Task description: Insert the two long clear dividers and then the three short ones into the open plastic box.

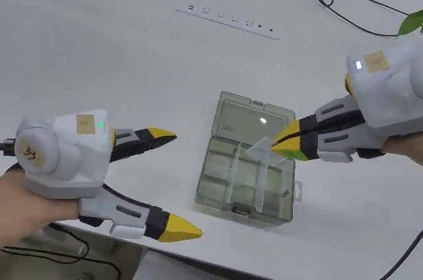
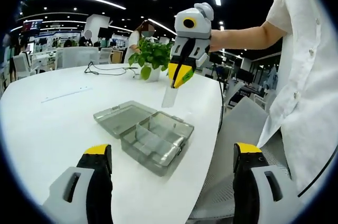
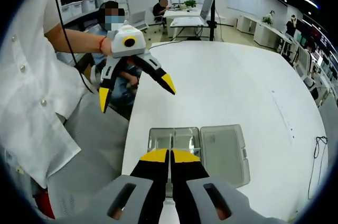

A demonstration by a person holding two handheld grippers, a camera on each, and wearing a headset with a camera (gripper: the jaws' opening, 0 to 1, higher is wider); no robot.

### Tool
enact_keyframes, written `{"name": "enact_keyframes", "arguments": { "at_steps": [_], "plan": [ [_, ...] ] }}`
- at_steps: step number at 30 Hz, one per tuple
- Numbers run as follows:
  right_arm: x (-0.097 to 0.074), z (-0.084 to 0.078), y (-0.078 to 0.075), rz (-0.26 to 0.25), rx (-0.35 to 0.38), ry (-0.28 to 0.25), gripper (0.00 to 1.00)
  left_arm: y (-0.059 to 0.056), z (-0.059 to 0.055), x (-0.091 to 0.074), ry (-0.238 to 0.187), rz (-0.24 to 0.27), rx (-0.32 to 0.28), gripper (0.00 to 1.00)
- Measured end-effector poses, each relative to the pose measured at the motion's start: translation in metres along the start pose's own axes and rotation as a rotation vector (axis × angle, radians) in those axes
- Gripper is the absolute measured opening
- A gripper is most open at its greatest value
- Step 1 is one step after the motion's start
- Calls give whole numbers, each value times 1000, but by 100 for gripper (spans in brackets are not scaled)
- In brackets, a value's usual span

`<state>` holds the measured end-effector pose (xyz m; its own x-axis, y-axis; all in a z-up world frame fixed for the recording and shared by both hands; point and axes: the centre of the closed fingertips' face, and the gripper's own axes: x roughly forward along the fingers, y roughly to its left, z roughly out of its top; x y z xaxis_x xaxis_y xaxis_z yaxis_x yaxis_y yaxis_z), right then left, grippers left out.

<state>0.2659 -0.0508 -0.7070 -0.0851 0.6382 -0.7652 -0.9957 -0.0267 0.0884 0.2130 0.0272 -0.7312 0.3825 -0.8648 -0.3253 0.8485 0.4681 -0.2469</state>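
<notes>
Open-plan office, strip-lit. Surface (image 1: 119, 49): white, 1. Open plastic box (image 1: 246, 177): 1, near front edge, lid flat. Left hand-held gripper (image 1: 180, 183): 1, jaws wide apart, beside box. Right hand-held gripper (image 1: 283, 145): 1, clamped on clear divider (image 1: 263, 148), 1, over box.

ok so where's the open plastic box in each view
Head view: open plastic box sits right of centre and low, its lid lying open on the far side.
Left gripper view: box at centre, above and between the jaws.
Right gripper view: box just above the closed jaw tips, lid to the right.
Shared landmark: white power strip, on the table beyond the lid.
</notes>
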Motion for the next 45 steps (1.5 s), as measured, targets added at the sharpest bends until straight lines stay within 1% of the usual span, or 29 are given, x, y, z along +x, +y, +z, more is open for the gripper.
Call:
{"name": "enact_keyframes", "arguments": {
  "at_steps": [2, 5, 7, 9, 15, 19, 24, 26, 30, 32, 35, 36, 39, 45],
  "plan": [
    [6, -4, -1, 2, 10, -3, 2, 2, -1, 0, -3, 4, -2, 100],
    [13, -10, -2, 6, 15, 4, 2, 4, -4, 1, 5, 3, -9, 100],
    [18, -18, -4, 4, 17, 16, 2, 5, -5, 1, 10, 2, -11, 100],
    [22, -25, -8, 4, 26, 15, 2, 6, -6, 2, 8, 1, -17, 100],
    [26, -29, -8, 6, 42, 12, 2, 9, -8, 6, 8, -2, -28, 100],
    [29, -33, -11, 6, 51, 9, 2, 10, -5, 7, 1, -3, -33, 100],
    [31, -34, -11, 2, 46, 8, 2, 11, -5, 8, 2, -5, -36, 100],
    [31, -34, -12, 4, 56, -2, 2, 11, -5, 8, 2, -8, -38, 100],
    [33, -34, -10, 4, 67, 1, 2, 11, -7, 7, 8, -6, -42, 99],
    [34, -35, -9, 2, 47, 0, 2, 11, -7, 7, 6, -6, -40, 100],
    [36, -35, -13, -3, 43, -20, 2, 11, -7, 7, 4, -7, -45, 100],
    [37, -34, -12, 4, 28, -28, 2, 11, -6, 7, 4, -7, -45, 100],
    [40, -33, -8, 7, -23, -20, 2, 11, -7, 7, 4, -8, -46, 100],
    [44, -29, -8, 0, -9, -21, 2, 12, -7, 7, 2, -9, -46, 99]
  ]
}}
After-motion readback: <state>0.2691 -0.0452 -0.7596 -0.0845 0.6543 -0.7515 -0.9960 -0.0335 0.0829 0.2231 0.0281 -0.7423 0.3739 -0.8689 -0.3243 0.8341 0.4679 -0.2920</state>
